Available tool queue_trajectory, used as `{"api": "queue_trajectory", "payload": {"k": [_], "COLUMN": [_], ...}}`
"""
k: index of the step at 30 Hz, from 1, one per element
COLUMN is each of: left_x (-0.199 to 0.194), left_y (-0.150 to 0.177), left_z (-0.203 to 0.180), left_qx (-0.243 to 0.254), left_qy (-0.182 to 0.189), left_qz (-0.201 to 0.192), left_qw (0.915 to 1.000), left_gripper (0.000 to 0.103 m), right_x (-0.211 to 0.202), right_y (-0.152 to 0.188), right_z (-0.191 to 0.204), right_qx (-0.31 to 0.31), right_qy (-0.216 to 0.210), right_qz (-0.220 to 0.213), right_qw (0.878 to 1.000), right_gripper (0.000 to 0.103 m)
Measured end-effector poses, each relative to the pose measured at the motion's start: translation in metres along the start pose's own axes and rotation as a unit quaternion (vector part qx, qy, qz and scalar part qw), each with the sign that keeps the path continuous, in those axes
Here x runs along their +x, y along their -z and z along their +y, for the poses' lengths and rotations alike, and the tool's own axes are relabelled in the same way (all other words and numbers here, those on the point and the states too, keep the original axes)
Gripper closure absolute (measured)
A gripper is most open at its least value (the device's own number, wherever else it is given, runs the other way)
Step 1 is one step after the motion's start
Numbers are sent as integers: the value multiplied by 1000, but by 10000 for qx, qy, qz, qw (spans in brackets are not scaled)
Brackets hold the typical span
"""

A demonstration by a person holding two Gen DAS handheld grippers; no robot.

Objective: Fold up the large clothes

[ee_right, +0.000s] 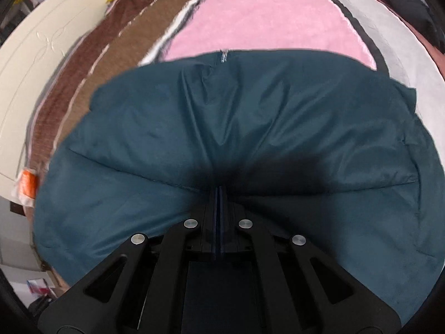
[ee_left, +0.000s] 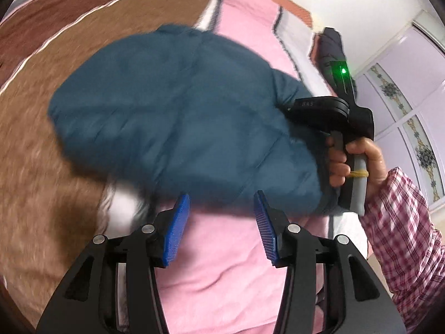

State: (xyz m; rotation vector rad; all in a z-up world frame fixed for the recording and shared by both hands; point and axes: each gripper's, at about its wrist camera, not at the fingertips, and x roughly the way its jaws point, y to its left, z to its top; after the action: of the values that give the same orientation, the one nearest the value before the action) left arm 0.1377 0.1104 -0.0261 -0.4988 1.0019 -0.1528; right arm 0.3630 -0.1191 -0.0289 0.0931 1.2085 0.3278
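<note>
A: Where is the jacket (ee_left: pixel 178 117)?

B: It is a dark teal padded jacket, bunched in a rounded heap over the blanket (ee_left: pixel 222 272), which is striped pink, white and brown. In the right wrist view it fills most of the picture, with a bit of zip showing at its far edge.

A: What is the right gripper (ee_right: pixel 219 192) doing?

B: Its jaws are pressed fully together, with the teal cloth drawn into creases that run straight to the tips. It has hold of the jacket. In the left wrist view the same tool appears at the jacket's right edge, its handle in a hand (ee_left: pixel 358 164) with a red and white checked sleeve (ee_left: pixel 400 222) behind it.

A: And the left gripper (ee_left: pixel 222 217)?

B: It is about half open, blue pads (ee_left: pixel 178 233) apart, with nothing between them. Behind the gap lie the pink blanket and the near edge of the jacket. The pads do not touch the cloth.

A: Is the picture sharp?

B: No, the left view is smeared, mostly over the brown stripe.
</note>
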Motion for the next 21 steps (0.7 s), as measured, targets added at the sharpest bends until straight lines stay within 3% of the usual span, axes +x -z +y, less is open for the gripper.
{"api": "queue_trajectory", "payload": {"k": [6,9,14,17,21], "left_x": [-2,-7,-18,-21,-23], "left_y": [1,0,5,2,0], "left_z": [6,10,27,38,50], "left_qx": [-73,-249,-503,-755,-1067], "left_qy": [43,120,-3,-74,-81], "left_qz": [-91,-204,-271,-329,-466], "left_qw": [9999,9994,9984,9966,9932], "left_gripper": [55,45,41,41,41], "right_x": [18,11,-27,-54,-65], "right_y": [3,0,17,46,94], "right_z": [3,6,4,8,11], "right_qx": [-216,-139,-8,-173,-115], "right_qy": [357,394,15,-319,-863], "right_qz": [-29,-51,-359,-516,-349], "right_qw": [9991,9991,9994,9980,9956], "right_gripper": [103,103,102,100,99]}}
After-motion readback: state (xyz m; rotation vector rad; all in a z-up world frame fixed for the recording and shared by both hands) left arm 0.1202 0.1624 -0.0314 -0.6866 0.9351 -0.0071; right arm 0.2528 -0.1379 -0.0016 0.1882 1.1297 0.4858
